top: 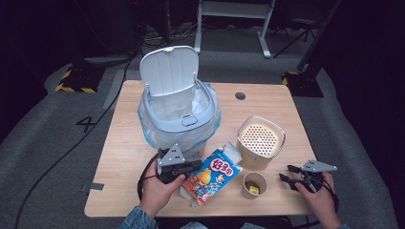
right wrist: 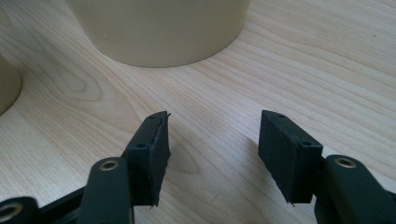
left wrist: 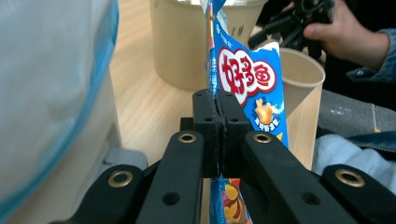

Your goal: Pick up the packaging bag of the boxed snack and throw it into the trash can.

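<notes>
Fingers of the left gripper [left wrist: 218,122] are clamped tight on a blue snack packet's [top: 211,176] edge, holding it just above the bench [top: 124,143] beside the lidded bin [top: 177,107]. Right gripper [right wrist: 212,140] fingers stand apart, empty, hand resting near the paper cup [top: 254,184].

- Table [top: 124,157]: carries every item below.
- Lidded bin [top: 179,107]: at the far edge, left of centre; lid raised toward the far edge; a bag [top: 210,125] lines it and hangs over its rim.
- Perforated-top container [top: 260,140]: right of the bin, towards the right edge.
- Paper cup [top: 254,185]: just before the container, near the near edge; a small item [top: 253,190] lies in it.
- Snack packet [top: 212,175]: between bin and cup, near the near edge, clamped in the left gripper [top: 184,167] on its left side.
- Right gripper [top: 286,174]: at the near right corner, right of the cup, apart from it, nothing between its parted jaws.
</notes>
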The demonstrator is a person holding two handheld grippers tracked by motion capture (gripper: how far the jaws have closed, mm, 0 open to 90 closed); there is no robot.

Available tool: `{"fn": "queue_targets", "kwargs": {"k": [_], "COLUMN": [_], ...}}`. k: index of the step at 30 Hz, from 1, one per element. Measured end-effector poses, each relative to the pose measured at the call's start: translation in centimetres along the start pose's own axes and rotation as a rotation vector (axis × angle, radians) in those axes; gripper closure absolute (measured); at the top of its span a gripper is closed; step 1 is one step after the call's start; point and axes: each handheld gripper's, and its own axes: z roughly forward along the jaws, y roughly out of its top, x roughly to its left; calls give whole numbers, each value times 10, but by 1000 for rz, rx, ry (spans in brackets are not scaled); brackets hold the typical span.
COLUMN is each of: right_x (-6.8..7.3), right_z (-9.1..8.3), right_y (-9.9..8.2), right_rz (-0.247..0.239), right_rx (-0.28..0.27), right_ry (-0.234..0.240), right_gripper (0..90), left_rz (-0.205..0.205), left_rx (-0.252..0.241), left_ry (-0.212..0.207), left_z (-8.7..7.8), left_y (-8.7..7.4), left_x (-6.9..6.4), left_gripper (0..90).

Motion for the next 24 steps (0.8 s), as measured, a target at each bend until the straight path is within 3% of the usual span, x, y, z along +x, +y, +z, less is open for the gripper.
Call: {"fn": "queue_targets", "kwargs": {"k": [17, 24], "right_x": [0, 0], "right_z": [0, 0], "right_y": [0, 0], "right_rz": [0, 0], "right_rx": [0, 0], "right_ry": [-1, 0], "right_gripper": [434, 434], "left_rz": [30, 71], "left_rx": [-134, -163], "left_ry": [-2, -21], "left_z": [-25, -39], "left_y": [48, 72], "left_x": [5, 11], "left_gripper": [882, 882]}}
